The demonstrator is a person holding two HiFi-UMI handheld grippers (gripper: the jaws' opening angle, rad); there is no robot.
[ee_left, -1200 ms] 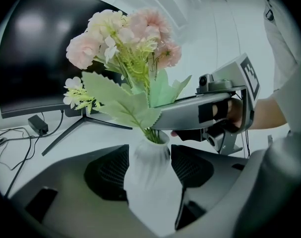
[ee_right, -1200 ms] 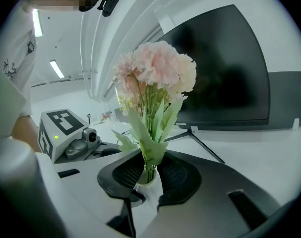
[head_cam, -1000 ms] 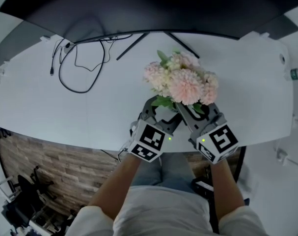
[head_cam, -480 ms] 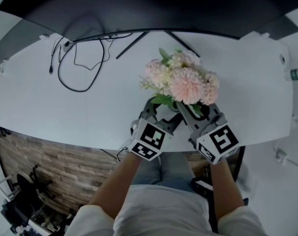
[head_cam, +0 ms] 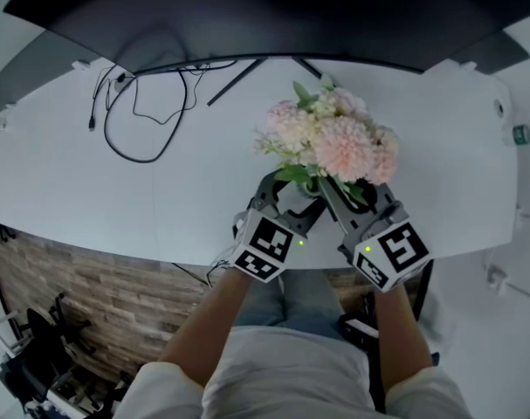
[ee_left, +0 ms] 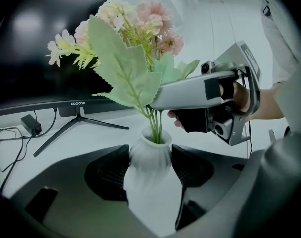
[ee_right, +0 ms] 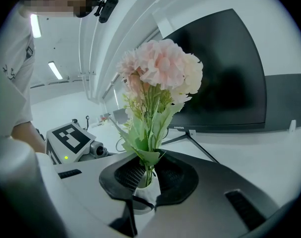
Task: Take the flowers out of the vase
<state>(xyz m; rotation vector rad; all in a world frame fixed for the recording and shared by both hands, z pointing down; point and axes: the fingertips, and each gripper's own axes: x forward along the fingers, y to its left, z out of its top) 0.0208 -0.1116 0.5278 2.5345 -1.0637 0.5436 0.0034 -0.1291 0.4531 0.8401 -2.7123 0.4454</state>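
Observation:
A bunch of pale pink flowers (head_cam: 334, 138) with green leaves stands in a small white ribbed vase (ee_left: 149, 162) near the table's front edge. My left gripper (head_cam: 286, 197) is shut on the vase body, one pad on each side. My right gripper (ee_right: 148, 175) is shut on the green stems (ee_right: 149, 168) just above the vase mouth (ee_right: 143, 192). In the left gripper view the right gripper's long jaw (ee_left: 190, 90) reaches in across the stems (ee_left: 155, 125). The blooms (ee_right: 160, 71) rise above the right jaws. In the head view the flowers hide most of the vase.
A wide dark monitor (head_cam: 265, 16) on a thin-legged stand (head_cam: 247, 77) fills the back of the white table (head_cam: 72, 190). Black cables (head_cam: 142, 120) loop at the back left. A small green object (head_cam: 520, 133) sits at the far right edge.
The bunch of flowers has shifted slightly up and to the right in the head view, and the right gripper has moved a little with it. The left gripper has stayed put.

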